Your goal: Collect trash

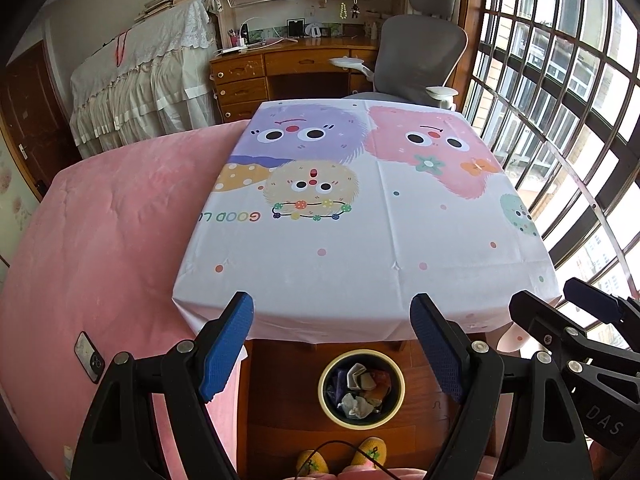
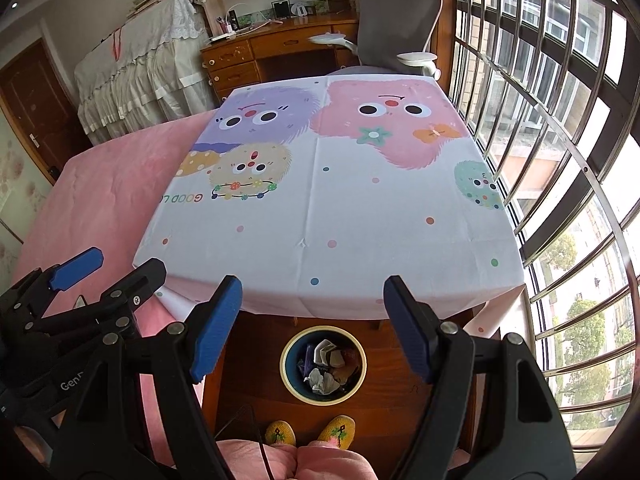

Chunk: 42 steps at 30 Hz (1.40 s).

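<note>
Both grippers held side by side over the near table edge, nothing between fingers. Left gripper (image 1: 332, 344): jaws wide apart, blue pads (image 1: 226, 346) facing each other. Right gripper (image 2: 312, 328): jaws likewise apart, empty. Bin (image 1: 361, 389) on wood floor (image 1: 280, 400) below, just in front of the table (image 1: 360, 240), yellow rim, holding crumpled trash (image 1: 360, 390): white paper, dark wrappers. Tabletop under cartoon cloth, bare. Slippers (image 2: 310, 432) at bottom edge, near bin. Pink bed (image 1: 100, 240) to left, phone (image 1: 89, 357) lying on it.
</note>
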Each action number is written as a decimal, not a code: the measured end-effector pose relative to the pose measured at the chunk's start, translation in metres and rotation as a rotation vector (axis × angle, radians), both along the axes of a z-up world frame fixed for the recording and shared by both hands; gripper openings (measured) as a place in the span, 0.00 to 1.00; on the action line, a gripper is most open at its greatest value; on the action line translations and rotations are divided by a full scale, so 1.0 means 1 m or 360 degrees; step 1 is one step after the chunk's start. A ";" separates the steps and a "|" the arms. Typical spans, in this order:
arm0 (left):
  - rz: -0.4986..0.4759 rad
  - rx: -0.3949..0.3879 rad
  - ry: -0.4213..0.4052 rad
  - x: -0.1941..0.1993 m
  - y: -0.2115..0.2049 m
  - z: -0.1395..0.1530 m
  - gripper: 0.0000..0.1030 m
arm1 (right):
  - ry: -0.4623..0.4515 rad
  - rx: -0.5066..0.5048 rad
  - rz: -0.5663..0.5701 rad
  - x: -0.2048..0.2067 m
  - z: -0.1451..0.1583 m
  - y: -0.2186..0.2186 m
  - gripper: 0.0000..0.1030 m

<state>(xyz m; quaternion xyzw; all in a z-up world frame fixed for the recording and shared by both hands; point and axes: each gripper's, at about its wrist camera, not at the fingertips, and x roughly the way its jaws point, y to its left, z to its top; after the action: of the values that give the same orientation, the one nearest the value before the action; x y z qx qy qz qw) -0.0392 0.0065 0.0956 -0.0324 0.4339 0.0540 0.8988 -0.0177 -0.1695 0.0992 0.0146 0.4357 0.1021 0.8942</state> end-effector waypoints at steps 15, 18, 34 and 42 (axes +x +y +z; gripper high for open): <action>-0.0011 -0.0008 0.0037 -0.003 -0.007 -0.009 0.80 | 0.0018 0.0015 -0.0008 -0.003 -0.004 -0.004 0.69; -0.0011 -0.0007 0.0038 -0.003 -0.008 -0.009 0.80 | 0.0020 0.0014 -0.0007 -0.004 -0.005 -0.004 0.69; -0.0028 0.0011 0.0048 -0.013 -0.015 -0.017 0.80 | 0.0034 0.0014 -0.0015 -0.012 -0.011 -0.006 0.69; -0.0036 0.0017 0.0057 -0.015 -0.015 -0.019 0.80 | 0.0047 0.0015 -0.0016 -0.019 -0.020 -0.008 0.69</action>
<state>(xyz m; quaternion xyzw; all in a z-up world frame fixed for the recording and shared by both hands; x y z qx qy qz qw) -0.0539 -0.0089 0.0763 -0.0216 0.4500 0.0467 0.8915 -0.0363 -0.1779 0.0794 0.0223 0.4484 0.0994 0.8880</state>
